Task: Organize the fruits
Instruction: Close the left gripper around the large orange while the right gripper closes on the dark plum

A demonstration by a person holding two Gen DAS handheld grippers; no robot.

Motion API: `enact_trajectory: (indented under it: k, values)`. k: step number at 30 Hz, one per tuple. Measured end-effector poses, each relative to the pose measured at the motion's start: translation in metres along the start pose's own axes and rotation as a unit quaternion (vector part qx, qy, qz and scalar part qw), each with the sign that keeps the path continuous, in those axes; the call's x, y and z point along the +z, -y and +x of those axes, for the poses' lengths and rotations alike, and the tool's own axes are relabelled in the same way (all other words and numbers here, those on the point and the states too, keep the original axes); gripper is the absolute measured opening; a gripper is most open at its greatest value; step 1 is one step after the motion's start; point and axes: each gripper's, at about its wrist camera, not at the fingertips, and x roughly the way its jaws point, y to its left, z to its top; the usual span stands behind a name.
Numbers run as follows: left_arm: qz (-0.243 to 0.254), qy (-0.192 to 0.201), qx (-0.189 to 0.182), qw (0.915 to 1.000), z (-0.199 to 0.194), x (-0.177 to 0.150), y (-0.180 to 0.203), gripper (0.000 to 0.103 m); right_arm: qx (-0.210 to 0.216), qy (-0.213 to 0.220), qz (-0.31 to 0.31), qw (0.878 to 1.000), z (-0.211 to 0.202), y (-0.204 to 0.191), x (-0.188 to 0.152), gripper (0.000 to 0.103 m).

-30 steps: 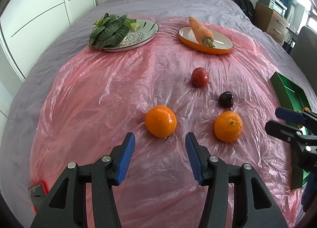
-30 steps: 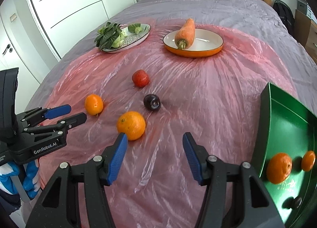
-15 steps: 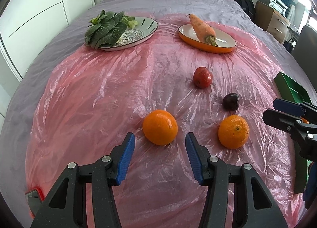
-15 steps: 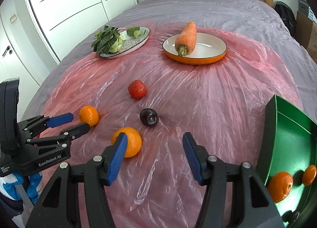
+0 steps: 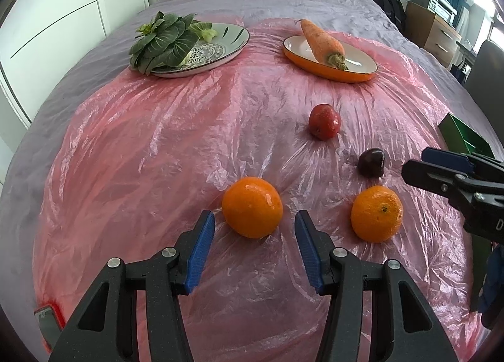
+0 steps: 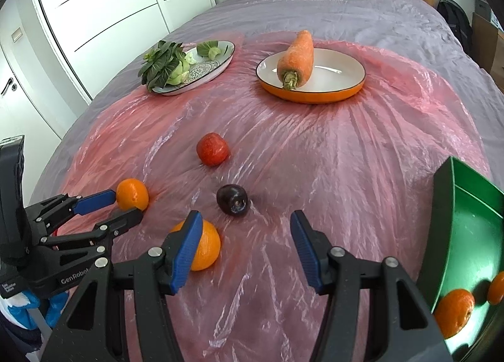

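- On the bed, over a pink plastic sheet (image 5: 132,173), the left tool (image 5: 253,247) hovers released, its blue pads on either side of the nearer orange (image 5: 252,207) but not touching it.
- The right tool (image 6: 244,247) is also released and wide; the second orange (image 6: 204,250) lies half hidden behind its left pad, and the dark plum (image 6: 232,199) lies just ahead of the gap.
- The green tray (image 6: 466,229) stands at the right edge, with fruit already inside.
- Risk: the sheet is slippery and wrinkled over a soft mattress, so an orange may roll away if one pad touches it first.
- Risk: the two tools work near each other; I judge they could collide, or the right one could push the plum while it reaches for the orange.
- Count on the sheet: two oranges, one plum, one red fruit (image 5: 324,122).
- In the tray: two orange fruits visible; anything lower is cut off.
- Two plates: one orange-rimmed (image 6: 346,78) with one carrot (image 6: 296,58), one patterned (image 5: 226,43) with leafy greens (image 5: 160,42).
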Motion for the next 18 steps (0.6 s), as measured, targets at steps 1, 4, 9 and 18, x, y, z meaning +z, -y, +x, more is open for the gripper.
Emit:
enact_trajectory:
  k: [1, 4, 9, 18]
  values:
    - [0.000, 0.000, 0.000, 1.0000, 0.000, 0.000, 0.000, 0.047, 0.002, 0.000, 0.000, 1.000, 0.001, -0.001, 0.001, 0.090]
    - [0.001, 0.000, -0.001, 1.0000, 0.002, 0.000, -0.002, 0.047, 0.006, -0.002, 0.000, 1.000, 0.008, -0.002, 0.005, 0.090]
    - [-0.003, -0.001, -0.003, 1.0000, 0.007, 0.001, -0.005, 0.047, 0.014, -0.011, 0.001, 1.000, 0.021, -0.004, 0.010, 0.085]
    - [-0.005, -0.002, -0.011, 0.9999, 0.012, 0.001, -0.008, 0.047, 0.027, -0.024, -0.004, 0.999, 0.038, -0.007, 0.015, 0.072]
